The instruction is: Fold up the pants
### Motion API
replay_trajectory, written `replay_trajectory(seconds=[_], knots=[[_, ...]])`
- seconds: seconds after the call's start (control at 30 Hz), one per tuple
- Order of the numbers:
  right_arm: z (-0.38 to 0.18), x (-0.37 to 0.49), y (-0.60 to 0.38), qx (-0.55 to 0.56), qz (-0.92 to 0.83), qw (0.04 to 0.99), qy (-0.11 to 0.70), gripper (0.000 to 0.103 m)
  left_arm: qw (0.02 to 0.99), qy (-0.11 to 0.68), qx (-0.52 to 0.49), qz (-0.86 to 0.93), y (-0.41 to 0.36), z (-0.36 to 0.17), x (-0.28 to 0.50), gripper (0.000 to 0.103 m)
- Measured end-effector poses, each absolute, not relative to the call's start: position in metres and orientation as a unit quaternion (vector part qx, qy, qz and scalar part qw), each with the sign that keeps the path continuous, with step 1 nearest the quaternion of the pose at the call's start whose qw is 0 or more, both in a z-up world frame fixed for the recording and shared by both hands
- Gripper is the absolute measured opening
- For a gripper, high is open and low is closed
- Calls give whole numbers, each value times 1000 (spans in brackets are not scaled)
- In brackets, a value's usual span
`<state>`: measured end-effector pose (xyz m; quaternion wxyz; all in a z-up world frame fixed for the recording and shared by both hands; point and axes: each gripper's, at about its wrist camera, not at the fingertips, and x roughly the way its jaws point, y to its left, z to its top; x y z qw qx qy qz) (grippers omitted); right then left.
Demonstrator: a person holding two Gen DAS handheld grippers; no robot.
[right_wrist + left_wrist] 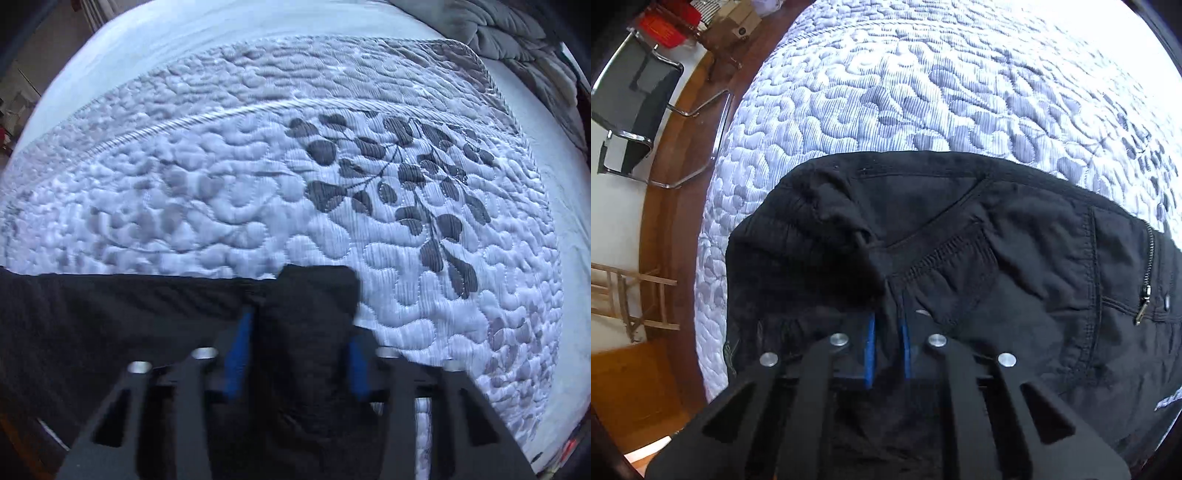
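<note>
— On the white quilted bed cover with grey leaves (923,92), where are they?

— I see the black cotton pants (1015,251) bunched at its near edge. My left tool (887,341) is pinched on a fold; my right tool (297,345) clamps a thicker wad.

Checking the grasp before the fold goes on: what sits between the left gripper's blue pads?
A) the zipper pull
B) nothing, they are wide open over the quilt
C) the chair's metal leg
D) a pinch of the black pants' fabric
D: in the left wrist view the left gripper has its blue pads close together on a fold of the black pants, which lie on the quilt.
</note>
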<state>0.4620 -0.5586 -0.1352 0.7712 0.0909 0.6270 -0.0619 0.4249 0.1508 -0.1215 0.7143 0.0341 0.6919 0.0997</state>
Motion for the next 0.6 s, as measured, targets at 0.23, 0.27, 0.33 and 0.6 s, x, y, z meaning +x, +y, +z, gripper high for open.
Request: replay_trajectory(seconds=[0.23,0.27,0.33,0.6], knots=[[-84,436,-547,79,-42,819,567,13,769,634,-27,69,148,-75,398,7],[-70,429,-547,91,-35,830,549,13,778,624,-33,63,147,-67,395,7],[-52,421,-546,101,-21,845,525,13,796,602,-39,44,146,-51,380,7],[15,360,-541,97,23,898,429,13,850,524,-52,-17,156,-1,310,7]])
